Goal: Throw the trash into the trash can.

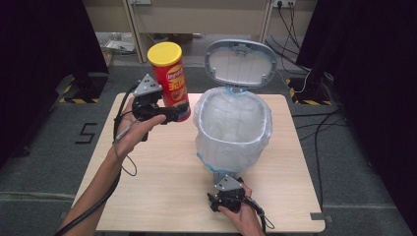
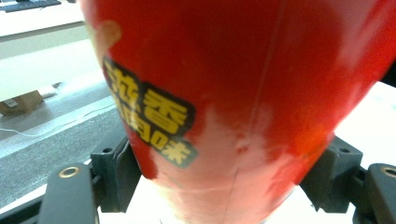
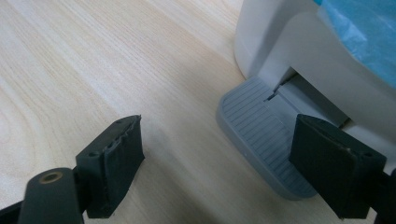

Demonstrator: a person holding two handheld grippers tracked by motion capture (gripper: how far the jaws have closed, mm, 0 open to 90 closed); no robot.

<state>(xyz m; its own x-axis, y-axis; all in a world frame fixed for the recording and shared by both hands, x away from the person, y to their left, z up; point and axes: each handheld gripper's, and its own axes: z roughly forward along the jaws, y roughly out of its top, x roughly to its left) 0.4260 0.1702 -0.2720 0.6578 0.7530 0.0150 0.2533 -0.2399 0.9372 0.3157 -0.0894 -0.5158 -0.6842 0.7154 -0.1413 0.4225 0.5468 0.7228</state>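
Observation:
A red crisp can with a yellow lid [image 1: 172, 83] is held upright in the air over the table's far left, just left of the bin. My left gripper [image 1: 176, 113] is shut on its lower part. In the left gripper view the can [image 2: 243, 84] stands between the two pads, and the left gripper [image 2: 229, 177] presses on both its sides. A white pedal bin [image 1: 265, 123] with a clear liner stands mid-table, its grey lid [image 1: 241, 61] raised. My right gripper [image 1: 224, 181] is at the bin's near foot. In its own view the right gripper [image 3: 224, 163] is open, one jaw over the grey pedal [image 3: 261, 130].
The wooden table [image 1: 162, 187] has bare surface in front of and to both sides of the bin. Dark curtains flank the scene, and cables lie on the floor at the right. A cable trails from the left gripper along the forearm.

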